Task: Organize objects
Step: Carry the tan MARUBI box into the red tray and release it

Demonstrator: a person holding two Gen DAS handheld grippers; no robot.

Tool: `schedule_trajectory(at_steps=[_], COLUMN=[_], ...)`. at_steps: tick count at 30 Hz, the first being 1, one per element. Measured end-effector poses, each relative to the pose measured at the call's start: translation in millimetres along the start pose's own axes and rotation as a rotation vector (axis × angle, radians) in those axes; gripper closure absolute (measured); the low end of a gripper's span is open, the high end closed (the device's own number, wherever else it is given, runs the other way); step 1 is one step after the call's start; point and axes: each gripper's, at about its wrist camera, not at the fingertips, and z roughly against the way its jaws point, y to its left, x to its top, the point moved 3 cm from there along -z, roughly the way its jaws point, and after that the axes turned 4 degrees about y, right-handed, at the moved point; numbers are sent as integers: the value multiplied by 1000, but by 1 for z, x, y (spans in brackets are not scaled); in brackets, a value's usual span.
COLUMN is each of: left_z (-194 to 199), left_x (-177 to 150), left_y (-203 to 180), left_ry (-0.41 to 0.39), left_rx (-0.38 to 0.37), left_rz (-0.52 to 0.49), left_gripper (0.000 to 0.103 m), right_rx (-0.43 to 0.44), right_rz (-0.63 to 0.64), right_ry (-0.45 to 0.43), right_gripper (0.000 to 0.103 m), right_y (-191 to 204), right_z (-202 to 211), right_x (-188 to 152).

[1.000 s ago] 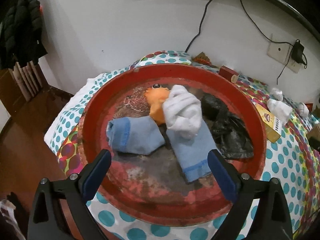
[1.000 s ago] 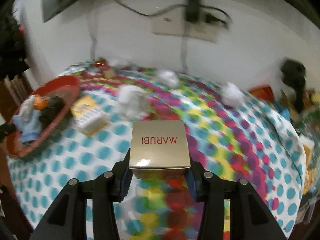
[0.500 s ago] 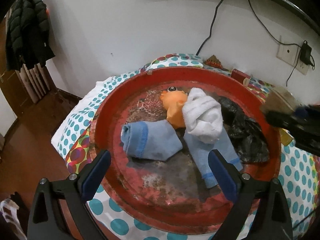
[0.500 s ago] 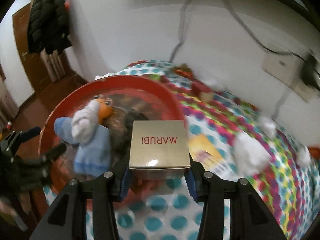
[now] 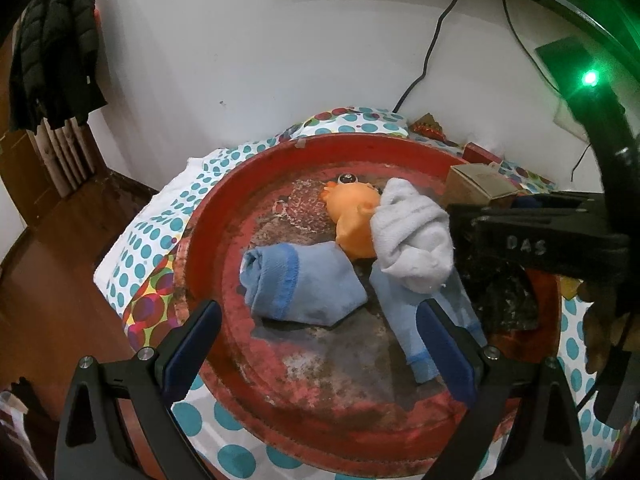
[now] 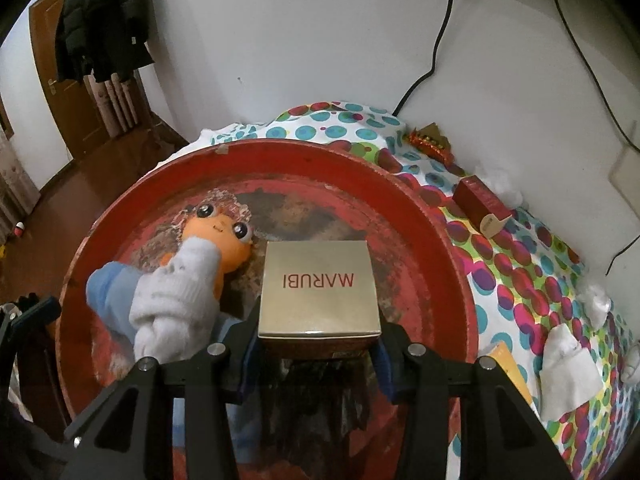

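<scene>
My right gripper (image 6: 316, 344) is shut on a gold box marked MARUBI (image 6: 319, 288) and holds it over the round red tray (image 6: 440, 248). In the left wrist view the box (image 5: 476, 186) and the right gripper's black body reach in over the tray's right side. The tray (image 5: 208, 240) holds an orange toy (image 5: 352, 212), a white sock (image 5: 412, 240), two blue socks (image 5: 300, 280) and a black bag (image 5: 504, 292). My left gripper (image 5: 320, 344) is open and empty over the tray's near rim.
The tray sits on a dotted bedspread (image 6: 520, 260) against a white wall. A red box (image 6: 482, 204), white socks (image 6: 568, 352), a yellow packet (image 6: 504, 364) and a red wrapper (image 6: 430, 140) lie on the bedspread. The bed's left edge drops to a wooden floor (image 5: 52, 260).
My right gripper has swung left with the gold box, from above the bedspread to over the tray. The left gripper has stayed open and shifted only slightly.
</scene>
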Motion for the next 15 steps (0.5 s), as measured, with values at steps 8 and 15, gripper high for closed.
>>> schedule_trajectory(at_steps=[8, 15], left_z=[2, 2], left_x=[-1, -1], left_y=[-2, -4], left_ry=[-3, -2], left_rx=[-24, -11], left_rz=[4, -4], left_gripper=[6, 6], right_rx=[10, -101], right_rz=[-46, -140], right_ry=[-68, -78], right_gripper=[46, 44], right_y=[-35, -113], right_z=[45, 70], right_x=[-11, -33])
